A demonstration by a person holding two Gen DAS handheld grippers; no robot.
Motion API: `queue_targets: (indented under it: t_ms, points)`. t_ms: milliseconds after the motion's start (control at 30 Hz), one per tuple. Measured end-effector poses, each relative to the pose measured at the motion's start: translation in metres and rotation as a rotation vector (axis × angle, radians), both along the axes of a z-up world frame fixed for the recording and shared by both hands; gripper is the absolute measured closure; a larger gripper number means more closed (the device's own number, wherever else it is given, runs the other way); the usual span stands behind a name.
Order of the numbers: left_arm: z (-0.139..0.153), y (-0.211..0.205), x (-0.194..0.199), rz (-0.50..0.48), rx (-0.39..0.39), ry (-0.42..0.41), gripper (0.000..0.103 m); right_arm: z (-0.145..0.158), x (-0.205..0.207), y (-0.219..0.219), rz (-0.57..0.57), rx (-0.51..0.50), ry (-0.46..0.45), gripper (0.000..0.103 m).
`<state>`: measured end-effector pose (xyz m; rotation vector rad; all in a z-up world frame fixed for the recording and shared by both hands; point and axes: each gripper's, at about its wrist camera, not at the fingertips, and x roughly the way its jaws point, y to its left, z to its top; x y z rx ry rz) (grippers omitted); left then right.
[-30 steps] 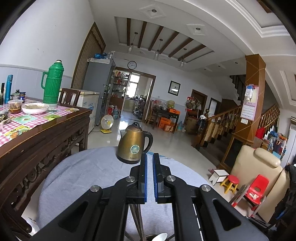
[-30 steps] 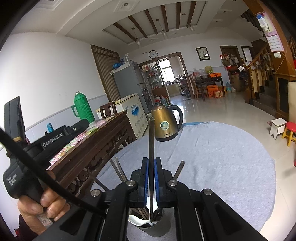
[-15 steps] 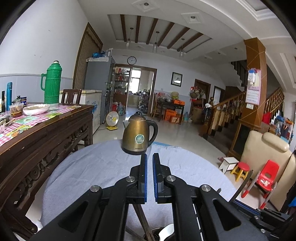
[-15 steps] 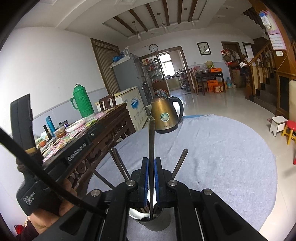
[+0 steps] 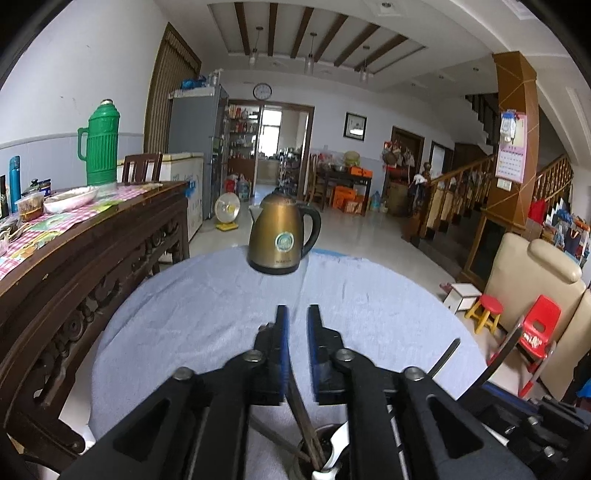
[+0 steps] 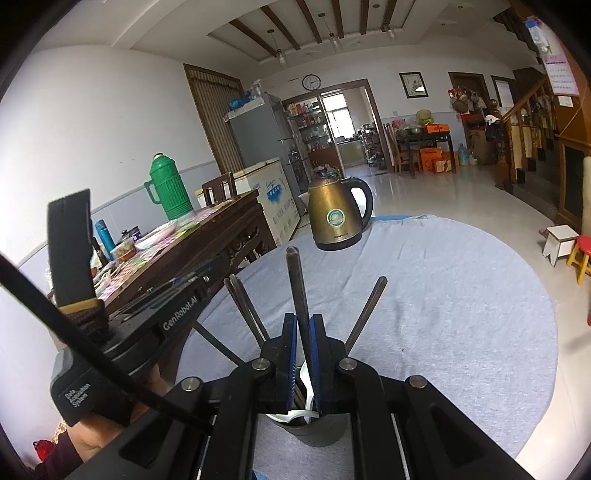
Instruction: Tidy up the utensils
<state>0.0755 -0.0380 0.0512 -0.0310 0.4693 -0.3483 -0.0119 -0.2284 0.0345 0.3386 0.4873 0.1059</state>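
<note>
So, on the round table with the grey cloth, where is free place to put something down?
The grey cloth is bare between the kettle at its far edge and the utensil cup near the grippers, and across its whole right half. It is crowded around the cup, where chopsticks fan out. The wooden side table is cluttered.

— What sort of room is it?

— A big open hall: white walls [image 5: 74, 74], a glossy pale floor [image 5: 354, 229], dark beams [image 5: 273, 29] across a recessed ceiling, daylight from a far window [image 5: 271, 129].

— And the furniture?

— A carved dark wooden table [image 5: 110, 236] on the left (checked cloth on top, a green thermos [image 5: 101, 144] standing there), a grey fridge [image 5: 192, 125], a chest freezer [image 5: 186, 192] beside it. A round clock [image 5: 262, 90] hangs over the doorway. On the right, a wooden staircase [image 5: 461, 192], a cream armchair [image 5: 532, 280], a small red chair [image 5: 537, 325].
</note>
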Motion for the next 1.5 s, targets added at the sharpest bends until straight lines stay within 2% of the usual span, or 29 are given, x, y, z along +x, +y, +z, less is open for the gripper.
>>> queue_targets:
  t_ms: [67,133,233,533,700,800,833,900,933,967,1133,1400,1500]
  points:
    - [0.0,0.002,0.0,0.005,0.008,0.01,0.058,0.001,0.0,-0.002,0.001,0.012,0.002,0.094]
    - [0.003,0.008,-0.001,0.017,0.009,0.004,0.049,0.002,-0.002,-0.003,-0.001,0.018,-0.001,0.093]
    - [0.008,0.019,0.0,0.028,-0.005,0.009,0.042,0.003,-0.005,-0.005,-0.005,0.027,-0.007,0.092]
    - [0.018,0.055,-0.003,0.09,-0.041,0.024,0.036,0.003,-0.013,-0.019,-0.041,0.089,-0.012,0.092]
    - [0.022,0.069,-0.012,0.149,0.005,0.011,0.029,0.005,-0.015,-0.018,-0.042,0.09,-0.013,0.092]
    - [0.026,0.073,-0.02,0.162,0.034,0.015,0.022,0.007,-0.017,-0.015,-0.034,0.086,-0.014,0.092]
    - [0.027,0.073,-0.022,0.165,0.048,0.014,0.019,0.008,-0.017,-0.014,-0.031,0.085,-0.013,0.087]
    - [0.029,0.07,-0.027,0.186,0.093,0.007,0.017,0.009,-0.019,-0.012,-0.027,0.078,-0.01,0.07]
    - [0.031,0.069,-0.03,0.195,0.114,0.003,0.017,0.01,-0.019,-0.011,-0.028,0.077,-0.011,0.055]
    - [0.032,0.066,-0.033,0.204,0.138,-0.001,0.016,0.011,-0.022,-0.009,-0.03,0.074,-0.019,0.045]
    - [0.04,0.062,-0.047,0.222,0.186,-0.021,0.014,0.02,-0.032,-0.003,-0.043,0.034,-0.036,0.045]
    - [0.053,0.065,-0.068,0.244,0.207,-0.047,0.013,0.029,-0.047,-0.003,-0.067,0.033,-0.023,0.045]
    - [0.057,0.063,-0.075,0.245,0.215,-0.06,0.012,0.03,-0.053,-0.001,-0.076,0.026,0.001,0.041]
